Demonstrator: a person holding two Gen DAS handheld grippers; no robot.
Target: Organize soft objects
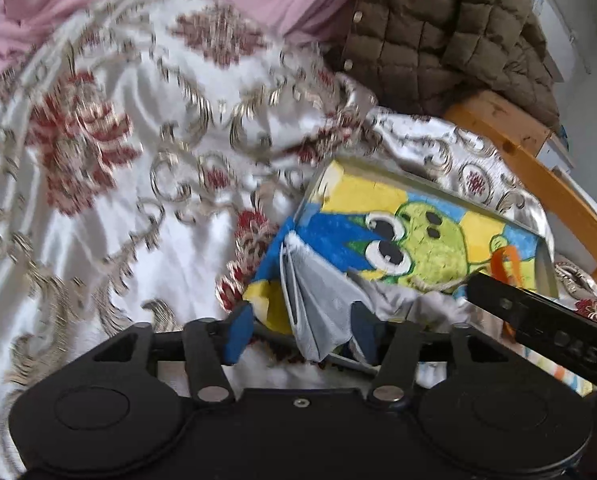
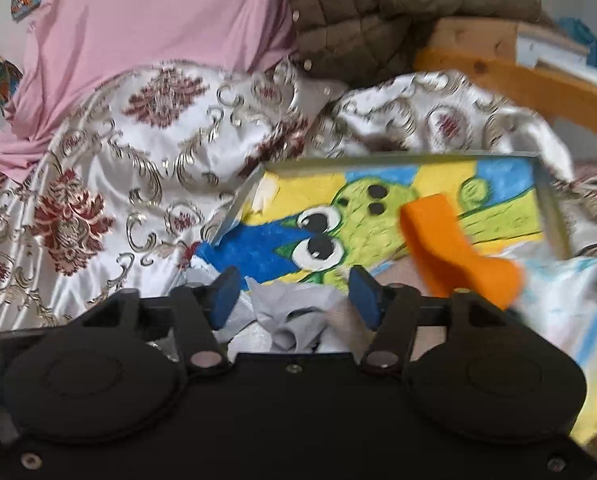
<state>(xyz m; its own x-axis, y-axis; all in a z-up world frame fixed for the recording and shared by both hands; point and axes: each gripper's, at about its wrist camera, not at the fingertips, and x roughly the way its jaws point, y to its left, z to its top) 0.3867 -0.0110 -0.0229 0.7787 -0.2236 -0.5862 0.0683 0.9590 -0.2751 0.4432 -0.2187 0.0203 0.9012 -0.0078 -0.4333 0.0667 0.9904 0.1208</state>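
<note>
Left wrist view: left gripper (image 1: 304, 334) spread, grey cloth (image 1: 322, 300) hanging loose between the pads, not pinched, its edge draped over the near rim of the painted tray (image 1: 548, 264). Right gripper's arm crosses at right, partial lettering, unreadable. Right wrist view: right gripper (image 2: 296, 298) also spread, crumpled cloth (image 2: 290, 324) lying between the jaws, apparently let go. Orange sponge (image 2: 446, 256) on tray. Cloth looks dropped at the tray; pink garment (image 2: 146, 24), jacket (image 2: 350, 20) unsorted.
</note>
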